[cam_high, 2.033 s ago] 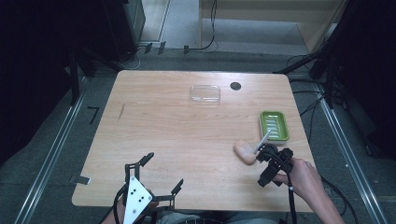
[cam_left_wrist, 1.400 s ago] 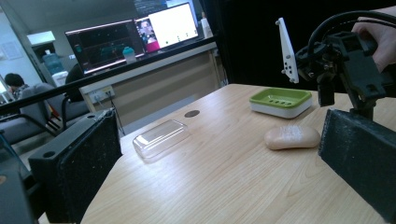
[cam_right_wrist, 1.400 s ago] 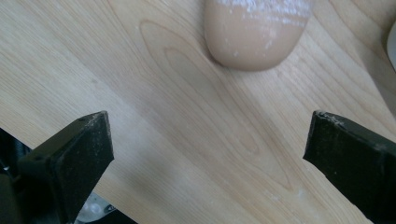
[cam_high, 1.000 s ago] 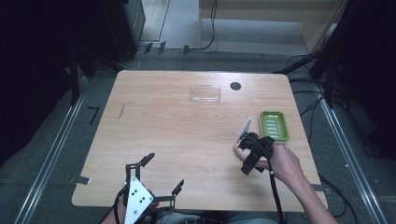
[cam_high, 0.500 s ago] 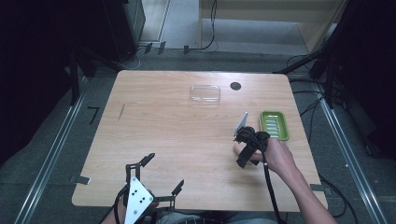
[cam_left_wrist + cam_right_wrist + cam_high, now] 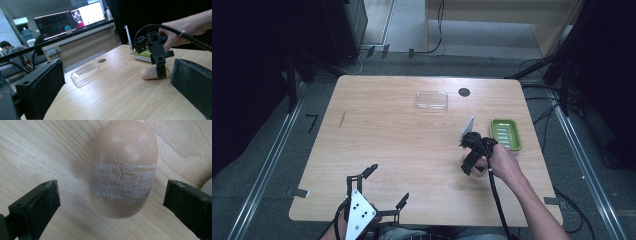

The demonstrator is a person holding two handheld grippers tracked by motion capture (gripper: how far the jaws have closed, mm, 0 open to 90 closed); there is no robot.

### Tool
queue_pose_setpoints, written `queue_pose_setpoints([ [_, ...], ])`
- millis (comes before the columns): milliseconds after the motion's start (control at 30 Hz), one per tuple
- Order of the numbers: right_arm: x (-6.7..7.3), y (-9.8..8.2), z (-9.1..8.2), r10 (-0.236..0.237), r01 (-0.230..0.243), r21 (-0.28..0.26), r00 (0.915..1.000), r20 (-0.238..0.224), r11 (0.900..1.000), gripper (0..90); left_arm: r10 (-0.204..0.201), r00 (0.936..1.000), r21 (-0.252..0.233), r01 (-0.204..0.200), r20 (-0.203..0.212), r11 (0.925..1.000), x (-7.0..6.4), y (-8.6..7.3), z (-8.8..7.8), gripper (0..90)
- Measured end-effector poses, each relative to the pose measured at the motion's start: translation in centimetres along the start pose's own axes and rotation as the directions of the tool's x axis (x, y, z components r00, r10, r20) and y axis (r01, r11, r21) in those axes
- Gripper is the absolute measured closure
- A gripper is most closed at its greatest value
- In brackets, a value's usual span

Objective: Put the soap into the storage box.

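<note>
At 7 o'clock on the table (image 6: 377, 135), the left gripper (image 6: 382, 192) rests with its 2 jaws spread wide, holding nothing. A clear lid (image 6: 431, 100) lies at 12 o'clock. At 4 o'clock, the right gripper (image 6: 469, 162) stands over the soap (image 6: 123, 167), jaws apart on either side, not touching it. A green dish (image 6: 505, 134) sits at 3 o'clock.

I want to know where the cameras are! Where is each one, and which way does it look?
High view: above the table, looking down; both forearms, grippers.
Left gripper view: low by the table's near edge, looking across; own open jaws, the right gripper.
Right gripper view: straight down on the soap; own open jaws.
Shared: the soap, also in the left gripper view.
</note>
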State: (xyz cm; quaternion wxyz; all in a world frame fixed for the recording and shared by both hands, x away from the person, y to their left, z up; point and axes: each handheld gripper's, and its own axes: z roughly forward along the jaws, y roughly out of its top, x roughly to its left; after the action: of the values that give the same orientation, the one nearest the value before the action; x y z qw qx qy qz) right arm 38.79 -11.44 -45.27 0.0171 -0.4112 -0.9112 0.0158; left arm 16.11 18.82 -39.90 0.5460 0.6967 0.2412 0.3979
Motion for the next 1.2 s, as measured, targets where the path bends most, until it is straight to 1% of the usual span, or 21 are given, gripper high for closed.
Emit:
queue_pose_setpoints([
  [300,-0.5,0.8,1.1,0.025,-0.025,0.015,0.9997,-0.002,1.000,1.5,0.000,1.0000,0.000,0.000,0.000,1.0000,0.0,0.0,0.0,0.0],
  [433,-0.4,1.0,1.2,0.029,-0.029,0.015,0.9996,0.001,0.999,7.2,0.001,1.0000,0.000,-0.001,0.000,1.0000,0.0,0.0,0.0,0.0],
  [467,-0.4,1.0,1.2,0.029,-0.029,0.015,0.9996,0.001,0.999,7.2,0.001,1.0000,0.000,-0.001,0.000,1.0000,0.0,0.0,0.0,0.0],
  [500,-0.3,1.0,1.2,0.023,-0.023,0.012,0.9997,0.000,1.000,12.6,0.001,1.0000,0.001,-0.001,-0.001,1.0000,0.0,0.0,0.0,0.0],
  [567,-0.3,1.0,1.2,0.023,-0.023,0.013,0.9997,-0.002,1.000,13.3,0.002,1.0000,0.000,-0.002,0.000,1.0000,0.0,0.0,0.0,0.0],
  [633,-0.1,1.0,1.3,0.022,-0.023,0.012,0.9997,0.005,1.000,15.1,0.002,1.0000,-0.001,-0.002,0.000,1.0000,0.0,0.0,0.0,0.0],
  [833,-0.2,1.1,1.3,0.036,-0.036,0.018,0.9991,0.022,0.999,23.8,0.002,1.0000,-0.001,-0.002,0.000,1.0000,0.0,0.0,0.0,0.0],
  [900,-0.2,1.1,1.3,0.037,-0.037,0.018,0.9991,0.019,0.999,24.3,0.002,1.0000,-0.002,-0.002,0.000,1.0000,0.0,0.0,0.0,0.0],
  [967,-0.3,1.1,1.3,0.034,-0.034,0.019,0.9993,0.016,0.999,26.8,0.001,1.0000,-0.002,-0.001,0.000,1.0000,0.0,0.0,0.0,0.0],
  [1100,-0.3,1.1,1.4,0.034,-0.034,0.020,0.9992,0.021,0.999,29.5,0.002,1.0000,-0.001,-0.002,0.001,1.0000,-0.1,0.0,0.0,0.0],
  [1200,-0.4,1.0,1.3,0.042,-0.042,0.018,0.9989,0.020,0.999,31.9,0.002,1.0000,-0.001,-0.002,0.000,1.0000,-0.1,0.0,0.0,0.0],
])
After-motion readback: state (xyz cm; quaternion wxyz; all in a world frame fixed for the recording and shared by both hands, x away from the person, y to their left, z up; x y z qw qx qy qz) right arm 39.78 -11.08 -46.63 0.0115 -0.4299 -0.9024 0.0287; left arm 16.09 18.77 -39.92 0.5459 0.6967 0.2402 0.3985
